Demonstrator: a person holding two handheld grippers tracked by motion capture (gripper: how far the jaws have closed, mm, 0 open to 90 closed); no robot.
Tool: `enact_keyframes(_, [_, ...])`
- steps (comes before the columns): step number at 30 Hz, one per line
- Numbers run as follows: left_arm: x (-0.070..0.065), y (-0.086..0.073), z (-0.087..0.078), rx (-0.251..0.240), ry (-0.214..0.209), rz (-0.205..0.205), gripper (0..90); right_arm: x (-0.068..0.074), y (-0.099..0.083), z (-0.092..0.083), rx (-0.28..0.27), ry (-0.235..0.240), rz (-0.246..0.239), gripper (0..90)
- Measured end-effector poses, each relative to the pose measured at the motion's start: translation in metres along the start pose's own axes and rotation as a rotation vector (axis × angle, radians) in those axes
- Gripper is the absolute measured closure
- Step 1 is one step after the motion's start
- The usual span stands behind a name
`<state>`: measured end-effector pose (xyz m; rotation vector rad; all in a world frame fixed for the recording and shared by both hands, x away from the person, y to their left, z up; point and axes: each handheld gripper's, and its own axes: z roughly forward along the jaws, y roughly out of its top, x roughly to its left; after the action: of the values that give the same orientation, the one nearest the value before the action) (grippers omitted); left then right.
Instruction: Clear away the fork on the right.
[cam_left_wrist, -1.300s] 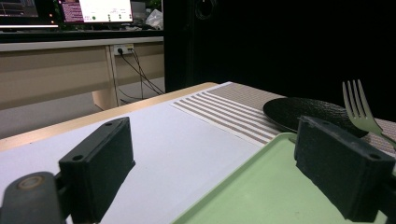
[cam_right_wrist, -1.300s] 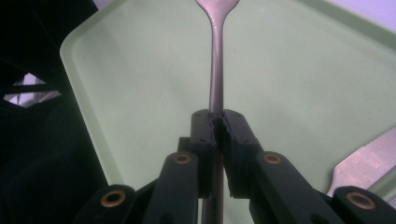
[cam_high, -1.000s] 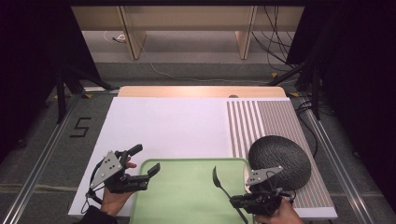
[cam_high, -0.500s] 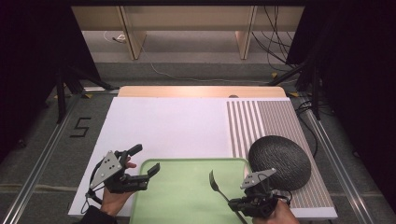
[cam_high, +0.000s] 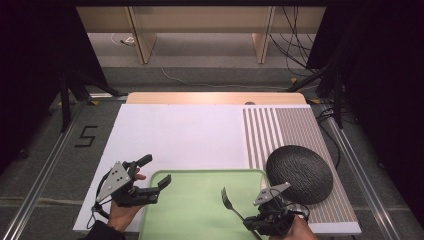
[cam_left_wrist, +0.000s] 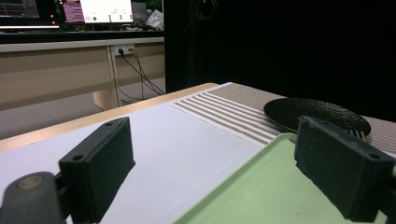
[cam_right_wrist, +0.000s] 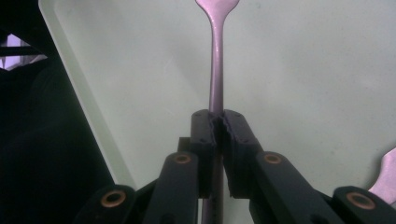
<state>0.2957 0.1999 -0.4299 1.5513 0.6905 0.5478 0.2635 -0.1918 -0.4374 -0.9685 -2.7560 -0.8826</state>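
A metal fork (cam_high: 228, 199) hangs over the pale green tray (cam_high: 195, 205), tines pointing away from me. My right gripper (cam_high: 256, 223) is shut on its handle at the tray's near right. In the right gripper view the pads (cam_right_wrist: 205, 133) pinch the fork's handle (cam_right_wrist: 216, 70) above the tray (cam_right_wrist: 303, 70). My left gripper (cam_high: 157, 171) is open with nothing between its jaws, held at the tray's left edge. In the left gripper view the left gripper (cam_left_wrist: 219, 168) spans the tray's corner (cam_left_wrist: 261, 186). A black textured plate (cam_high: 299, 172) lies right of the tray.
The plate (cam_left_wrist: 317, 114) rests on a striped placemat (cam_high: 285, 130) covering the right of the white tabletop (cam_high: 175, 135). A pale metal end of another item (cam_right_wrist: 387, 172) shows at the right gripper view's lower right. Desks and cables stand beyond the table's far edge.
The right gripper with the fork has drifted slightly left and toward the near edge. The left gripper has stayed where it was.
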Motion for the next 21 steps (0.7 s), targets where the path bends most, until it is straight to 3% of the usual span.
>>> enact_keyframes(21, [0.000, 0.000, 0.000, 0.002, -0.002, 0.003, 11.4, 0.006, 0.002, 0.021, 0.154, -0.094, -0.001, 83.7])
